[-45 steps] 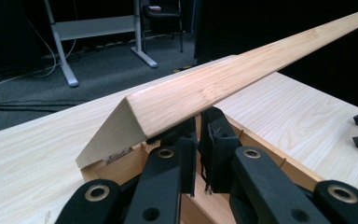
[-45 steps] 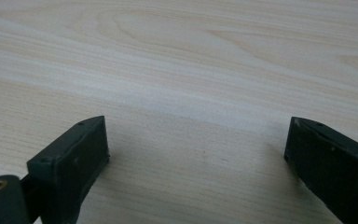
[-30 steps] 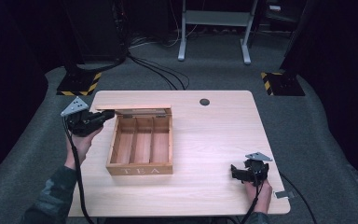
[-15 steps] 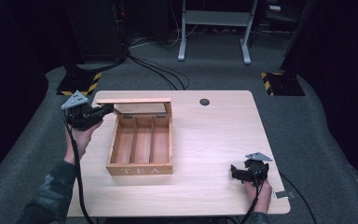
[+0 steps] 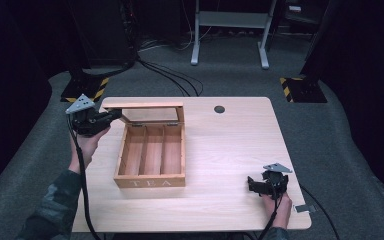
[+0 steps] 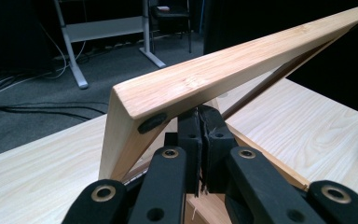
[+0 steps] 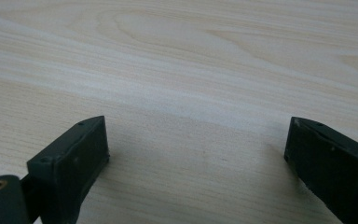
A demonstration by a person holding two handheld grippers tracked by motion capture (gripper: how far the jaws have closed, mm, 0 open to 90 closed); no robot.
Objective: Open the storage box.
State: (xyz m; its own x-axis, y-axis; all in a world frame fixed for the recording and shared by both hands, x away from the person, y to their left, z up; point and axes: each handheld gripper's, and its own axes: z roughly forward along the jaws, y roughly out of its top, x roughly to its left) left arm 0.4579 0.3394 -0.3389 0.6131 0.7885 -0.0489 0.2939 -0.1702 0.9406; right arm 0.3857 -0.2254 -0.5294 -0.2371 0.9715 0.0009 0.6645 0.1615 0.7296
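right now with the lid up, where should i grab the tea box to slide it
Grip the tea box by its right side wall, coming straight down from above. That wall is a thin upright rim over an empty compartment, the raised lid leaves it open, and the right gripper stands open nearest.

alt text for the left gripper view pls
The left gripper, jaws shut, sits just under the raised wooden lid of a tea box. A pale wooden table lies below, with a dark floor and metal desk legs behind.

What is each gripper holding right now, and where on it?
Left gripper pinches the wooden tea box's hinged lid at its corner edge. Right gripper: open, holding nothing.
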